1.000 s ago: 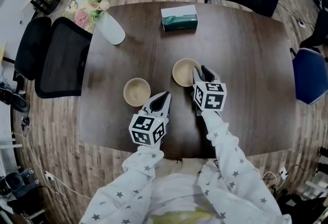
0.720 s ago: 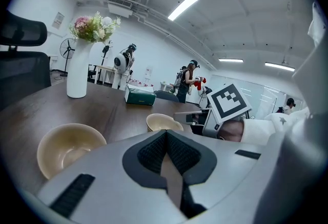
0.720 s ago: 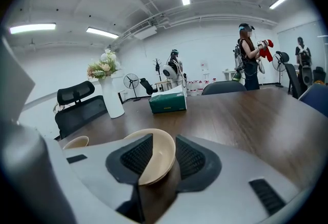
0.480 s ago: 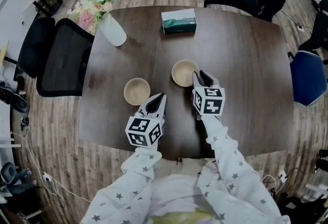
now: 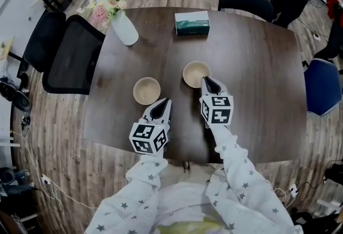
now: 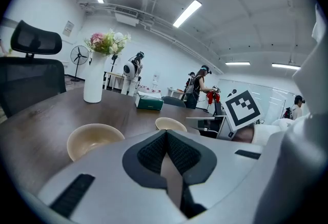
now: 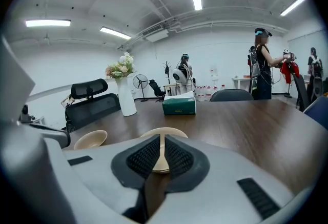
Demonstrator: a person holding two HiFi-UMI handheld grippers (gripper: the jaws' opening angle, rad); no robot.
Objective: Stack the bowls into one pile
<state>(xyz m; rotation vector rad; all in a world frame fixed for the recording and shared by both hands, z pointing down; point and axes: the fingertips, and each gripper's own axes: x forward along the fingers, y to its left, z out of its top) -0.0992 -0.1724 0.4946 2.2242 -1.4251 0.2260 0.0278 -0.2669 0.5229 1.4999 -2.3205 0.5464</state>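
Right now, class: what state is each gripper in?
Left gripper: jaws shut, empty.
Right gripper: jaws have just been closing, now on the rim of the right bowl.

Dark table (image 5: 257, 67), plank floor (image 5: 64, 136), black chairs (image 5: 72, 56)

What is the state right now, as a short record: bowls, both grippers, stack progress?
bowls: left bowl and right bowl, both upright, apart on the table
right gripper: jaws have just been closing, near rim of the right bowl pinched between them
left gripper: shut, empty, just short of the left bowl
stack: not yet begun
far side: tissue box, vase
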